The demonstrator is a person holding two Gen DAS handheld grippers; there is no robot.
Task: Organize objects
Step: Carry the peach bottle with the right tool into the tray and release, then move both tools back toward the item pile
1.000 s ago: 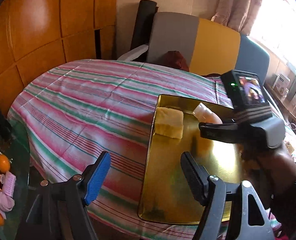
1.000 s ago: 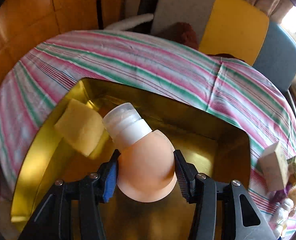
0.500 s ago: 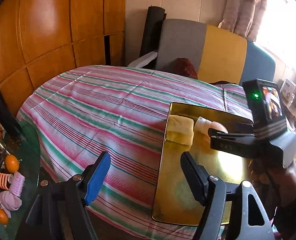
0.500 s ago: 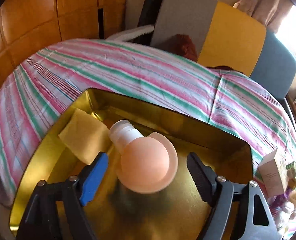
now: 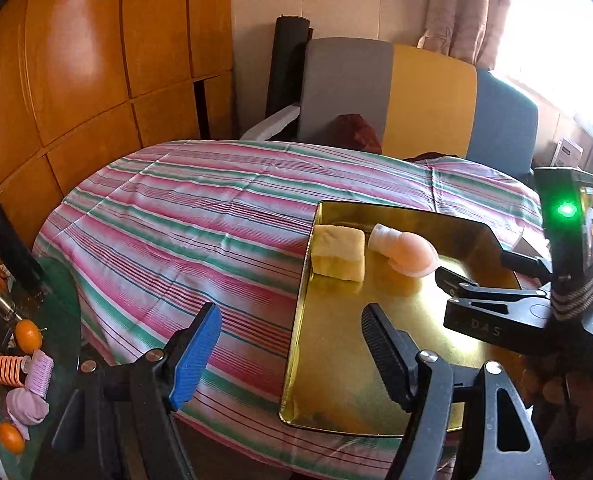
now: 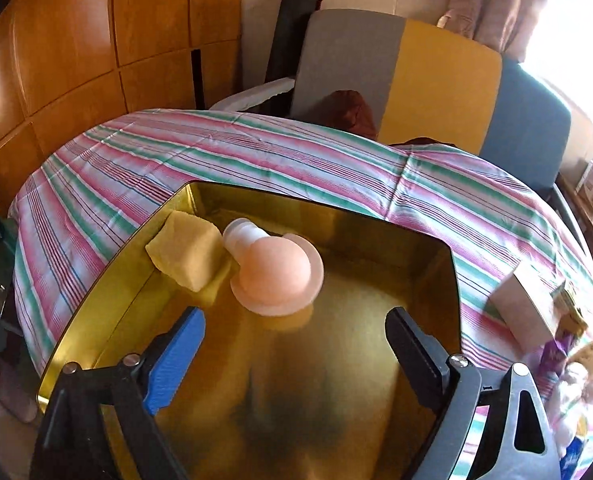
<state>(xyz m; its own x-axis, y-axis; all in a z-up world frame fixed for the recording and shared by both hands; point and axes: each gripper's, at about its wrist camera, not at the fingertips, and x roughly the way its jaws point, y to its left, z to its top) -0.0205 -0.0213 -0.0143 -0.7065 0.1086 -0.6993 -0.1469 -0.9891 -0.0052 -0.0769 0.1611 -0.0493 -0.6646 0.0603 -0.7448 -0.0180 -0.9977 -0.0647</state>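
The peach bottle (image 6: 274, 276) lies in the gold tray (image 6: 380, 236), touching the yellow sponge (image 6: 186, 254); our right claw (image 6: 296, 352) is opening, empty. We should lift clear without nudging it.

gold tray (image 6: 108, 280), yellow sponge (image 6: 188, 252), peach bottle (image 6: 276, 276), striped cloth (image 6: 256, 148).
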